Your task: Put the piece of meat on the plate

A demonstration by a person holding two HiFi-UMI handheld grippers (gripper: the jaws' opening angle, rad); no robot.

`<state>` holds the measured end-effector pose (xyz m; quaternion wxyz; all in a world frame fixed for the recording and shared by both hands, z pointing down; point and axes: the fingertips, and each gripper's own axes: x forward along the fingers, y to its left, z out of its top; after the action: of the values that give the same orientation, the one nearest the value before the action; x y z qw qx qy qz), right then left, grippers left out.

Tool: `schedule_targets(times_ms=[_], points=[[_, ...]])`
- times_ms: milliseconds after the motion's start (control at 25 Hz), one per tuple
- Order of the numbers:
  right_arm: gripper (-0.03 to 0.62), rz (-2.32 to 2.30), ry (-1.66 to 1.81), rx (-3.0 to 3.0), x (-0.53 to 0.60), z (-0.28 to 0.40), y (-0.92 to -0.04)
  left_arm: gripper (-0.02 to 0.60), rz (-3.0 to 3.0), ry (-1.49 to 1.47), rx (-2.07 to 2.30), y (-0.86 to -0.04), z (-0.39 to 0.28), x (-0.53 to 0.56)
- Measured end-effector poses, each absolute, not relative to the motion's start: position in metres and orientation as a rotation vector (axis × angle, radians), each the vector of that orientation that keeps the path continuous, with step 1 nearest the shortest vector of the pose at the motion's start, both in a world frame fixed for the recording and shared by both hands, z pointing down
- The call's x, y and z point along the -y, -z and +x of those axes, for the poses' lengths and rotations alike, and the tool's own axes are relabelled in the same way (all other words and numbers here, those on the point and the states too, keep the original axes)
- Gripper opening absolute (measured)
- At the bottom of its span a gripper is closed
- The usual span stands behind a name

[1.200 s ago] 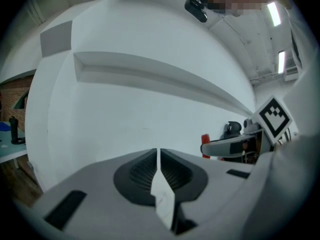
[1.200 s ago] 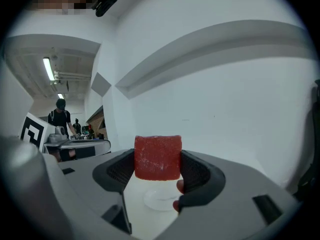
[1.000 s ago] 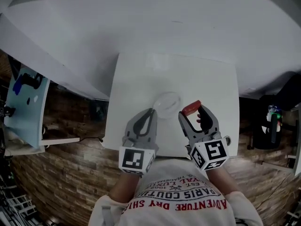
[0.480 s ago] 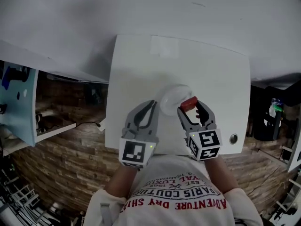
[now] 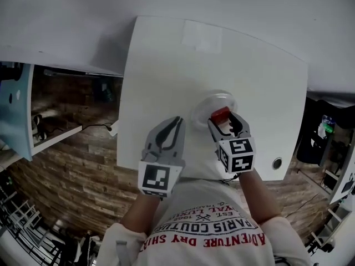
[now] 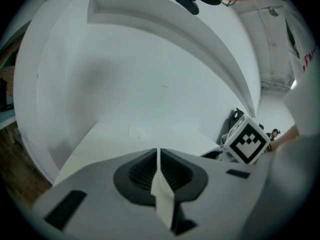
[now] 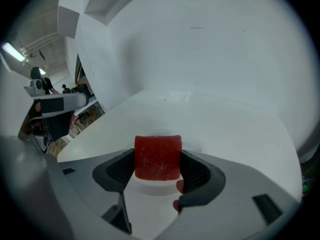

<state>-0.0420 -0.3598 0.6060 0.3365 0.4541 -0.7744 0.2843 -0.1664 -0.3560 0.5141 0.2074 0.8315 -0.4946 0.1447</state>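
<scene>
The piece of meat [image 7: 158, 157] is a red block pinched between the jaws of my right gripper [image 7: 159, 170]. In the head view the meat [image 5: 220, 114] hangs over the near edge of the white plate [image 5: 206, 108], which lies on the white table [image 5: 161, 71]; the plate [image 7: 165, 188] shows faintly below the block. My left gripper [image 5: 172, 129] hovers just left of the plate, jaws pressed together with nothing in them, as the left gripper view [image 6: 158, 170] confirms.
A small round metal fitting [image 5: 277, 163] sits in the table near its front right corner. A brick-patterned floor [image 5: 72, 165] lies left of the table, a white wall [image 5: 66, 26] behind it. Dark gear [image 5: 324, 132] stands at the far right.
My right gripper has carried the meat forward and left, from beside the plate to over its near edge. The head view has shifted, so the table sits lower in frame. The left gripper keeps its place.
</scene>
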Motion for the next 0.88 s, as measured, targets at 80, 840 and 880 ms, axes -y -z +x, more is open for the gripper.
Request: schedule_targets(times_ms=[80,840,880], points=[[0.291,1.166,-0.738,1.985,0.360,-0.042,-0.617,0.023,2.298,-0.410,1.375,-0.523,-0.169,0.355],[0.290,1.118,-0.659,1.908,0.369,-0.056,-0.635,0.023,2.271,-0.433,1.333,-0.537,-0.166,0.348],[0.289,1.117,-0.657,1.903,0.369,-0.057,-0.635,0.023,2.272,-0.435,1.331,-0.537,-0.166,0.348]])
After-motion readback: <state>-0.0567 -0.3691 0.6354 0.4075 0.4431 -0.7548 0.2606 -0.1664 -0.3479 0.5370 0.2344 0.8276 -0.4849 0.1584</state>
